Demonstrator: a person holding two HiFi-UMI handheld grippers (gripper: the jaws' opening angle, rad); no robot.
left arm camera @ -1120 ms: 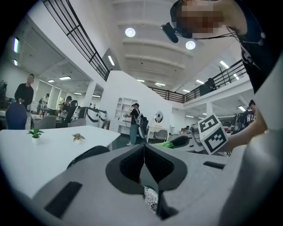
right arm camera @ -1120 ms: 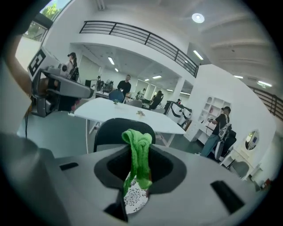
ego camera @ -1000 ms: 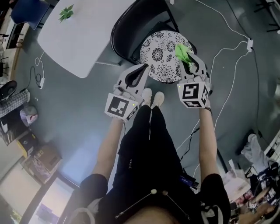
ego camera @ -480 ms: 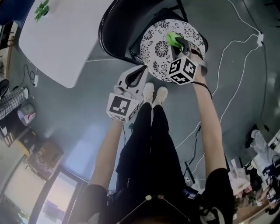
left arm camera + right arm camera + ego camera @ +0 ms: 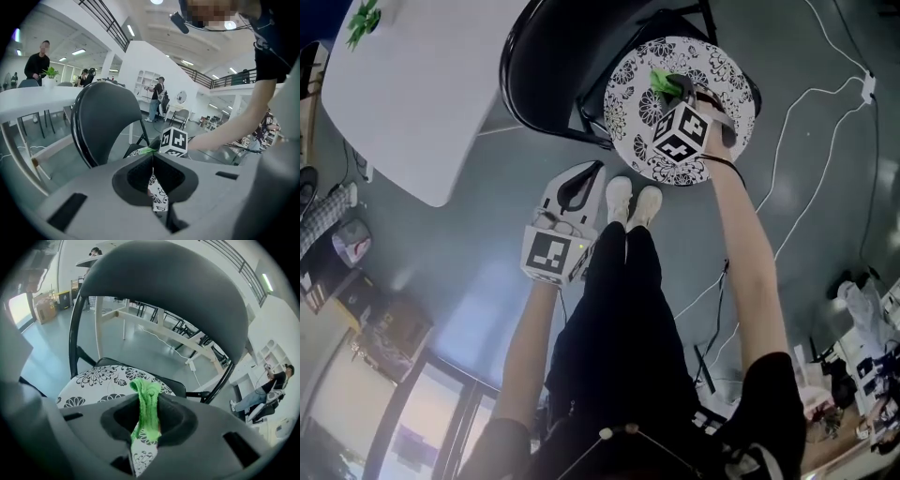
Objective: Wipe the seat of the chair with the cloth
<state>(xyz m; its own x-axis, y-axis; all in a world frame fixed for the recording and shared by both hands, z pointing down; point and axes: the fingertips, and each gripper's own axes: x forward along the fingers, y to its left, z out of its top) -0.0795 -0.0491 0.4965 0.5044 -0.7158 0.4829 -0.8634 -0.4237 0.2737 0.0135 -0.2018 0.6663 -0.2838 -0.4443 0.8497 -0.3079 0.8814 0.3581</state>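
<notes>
One chair stands at twelve o'clock from the person, its round patterned seat facing up. The left tongs hang off the seat's rim at about eight o'clock, pressed together on nothing. The right tongs are far nearer, right over the seat, pinching the bunched green cloth. The cloth sits toward eleven o'clock of the seat's middle, so most of the seat lies toward four o'clock from it. Contact cannot be confirmed.
</notes>
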